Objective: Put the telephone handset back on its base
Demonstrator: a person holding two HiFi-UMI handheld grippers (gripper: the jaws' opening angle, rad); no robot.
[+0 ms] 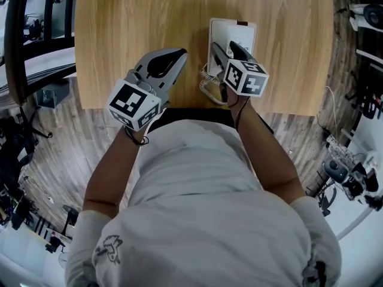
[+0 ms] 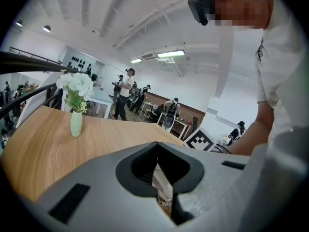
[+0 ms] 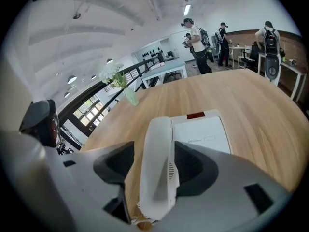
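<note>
Lying along flat white rectangular base (image 3: 205,132) on pale wood-grain counter (image 1: 131,23): smooth white plastic handset (image 3: 157,139), coiled cord (image 1: 209,88) trailing. Right gripper (image 3: 154,161) fingers standing spread around it, not pressing; left gripper (image 1: 178,54) fingers clenched, empty.

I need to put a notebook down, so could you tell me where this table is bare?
Left of the telephone base, the table is bare back toward the vase; a narrower strip runs along the base's right. Crowded: the near edge, with the coiled cord, left gripper and right gripper.
</note>
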